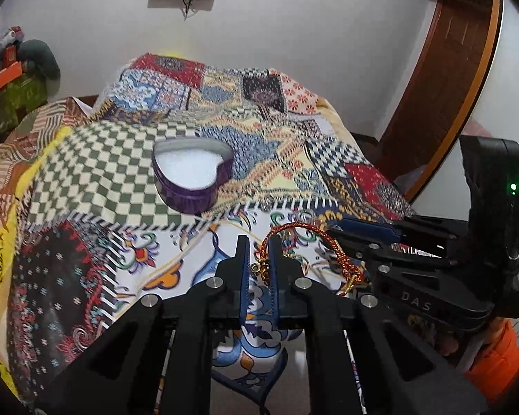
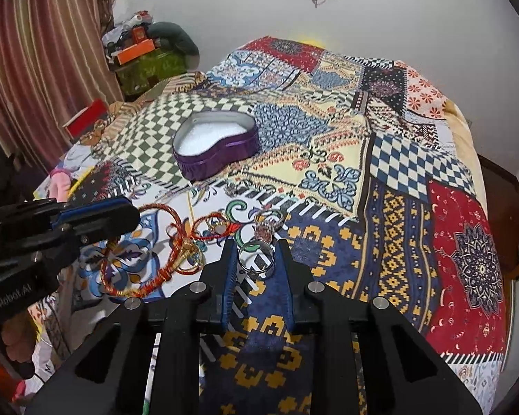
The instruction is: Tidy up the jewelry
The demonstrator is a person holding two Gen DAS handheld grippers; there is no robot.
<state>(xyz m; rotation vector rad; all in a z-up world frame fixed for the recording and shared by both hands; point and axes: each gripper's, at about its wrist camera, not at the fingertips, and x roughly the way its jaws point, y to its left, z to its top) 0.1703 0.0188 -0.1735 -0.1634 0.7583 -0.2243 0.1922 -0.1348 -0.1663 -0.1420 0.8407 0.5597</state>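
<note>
A purple heart-shaped tin (image 1: pixel 190 176) with a white lining stands open on the patchwork bedspread; it also shows in the right wrist view (image 2: pixel 215 150). My left gripper (image 1: pixel 259 242) is nearly shut around a red-and-gold braided cord bracelet (image 1: pixel 308 242), one end between the jaws. In the right wrist view, my right gripper (image 2: pixel 256 247) is closed on a silver ring (image 2: pixel 256 254). More jewelry lies just beyond: a second ring with a pink stone (image 2: pixel 268 223), a red cord bracelet (image 2: pixel 211 226) and gold bangles (image 2: pixel 190 256).
The patchwork bedspread (image 2: pixel 398 207) covers the whole bed. The other gripper's body shows at the right of the left wrist view (image 1: pixel 432 259) and at the left of the right wrist view (image 2: pixel 45 235). A cluttered green stand (image 2: pixel 145 58) and a curtain (image 2: pixel 45 69) stand at far left.
</note>
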